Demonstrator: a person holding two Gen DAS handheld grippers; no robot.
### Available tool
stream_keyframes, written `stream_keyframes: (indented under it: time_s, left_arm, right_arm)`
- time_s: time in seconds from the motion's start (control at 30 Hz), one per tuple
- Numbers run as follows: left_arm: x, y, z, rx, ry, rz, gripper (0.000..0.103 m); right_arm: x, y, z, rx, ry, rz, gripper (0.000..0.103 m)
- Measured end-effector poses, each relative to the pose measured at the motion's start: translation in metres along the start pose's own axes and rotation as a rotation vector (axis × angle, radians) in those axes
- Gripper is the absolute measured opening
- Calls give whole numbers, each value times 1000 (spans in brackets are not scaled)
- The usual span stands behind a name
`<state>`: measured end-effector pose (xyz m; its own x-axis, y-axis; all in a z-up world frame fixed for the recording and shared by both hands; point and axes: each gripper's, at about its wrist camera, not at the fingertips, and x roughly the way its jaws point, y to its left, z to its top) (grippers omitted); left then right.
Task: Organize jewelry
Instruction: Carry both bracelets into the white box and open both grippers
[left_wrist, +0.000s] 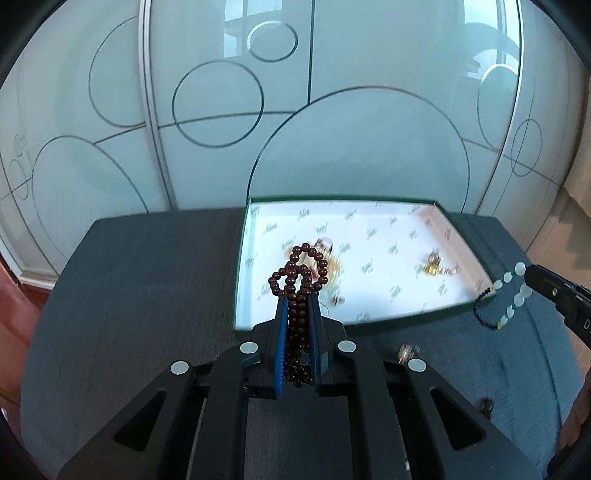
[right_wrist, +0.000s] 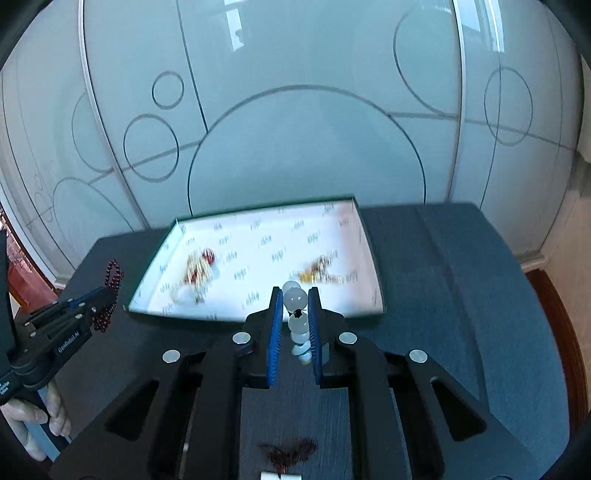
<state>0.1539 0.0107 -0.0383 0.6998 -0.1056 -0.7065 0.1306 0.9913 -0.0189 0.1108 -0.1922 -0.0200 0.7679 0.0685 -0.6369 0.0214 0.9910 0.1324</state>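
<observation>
Left tool (left_wrist: 298, 299) is clamped on a dark red round-bead bracelet (left_wrist: 300, 280). The strand is bunched between the blue pads, running lengthwise along the fingers. Its loops stick out past the fingertips toward the box, and a short bunch hangs out the back end near the hinge.

Right tool (right_wrist: 295, 295) is clamped on a bracelet of pale white and green beads with a black beaded section (right_wrist: 298, 314). In the right wrist view the pale beads line up between the pads along the finger axis, the biggest round bead at the tips. In the left wrist view the same bracelet dangles below the tool tip as a long loop, long axis roughly vertical, black section at the lower left.

Both tools hover over the dark grey desk (left_wrist: 129, 277), in front of the near wall of the shallow white printed cardboard box with green rim (left_wrist: 369, 317).

Inside the box are two blurred jewelry clusters: gold chain pieces with a red bead (right_wrist: 201, 266) on the left, a gold-coloured piece (right_wrist: 319, 271) on the right, probably rings or charms. On the desk near the right tool lies a small dark red tangled item (right_wrist: 288, 452).

A hand (right_wrist: 40, 421) grips the left tool's handle.
</observation>
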Motion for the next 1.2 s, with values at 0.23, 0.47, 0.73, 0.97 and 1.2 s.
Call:
stream_keyframes:
  time_s: [0.23, 0.47, 0.73, 0.97, 1.2]
  left_arm:
    - [15, -9, 41, 34, -37, 7, 11]
    - [64, -12, 65, 19, -12, 33, 11]
    - [132, -14, 56, 19, 78, 70, 11]
    - [157, -10, 46, 21, 122, 72, 13]
    - [159, -8, 43, 28, 121, 72, 46]
  right_arm:
    - [13, 3, 42, -2, -53, -4, 14]
    - [67, 1, 59, 1, -11, -22, 14]
    - [133, 1, 49, -18, 93, -49, 14]
    - [164, 0, 34, -21, 159, -61, 14]
    - [169, 2, 30, -18, 159, -69, 18]
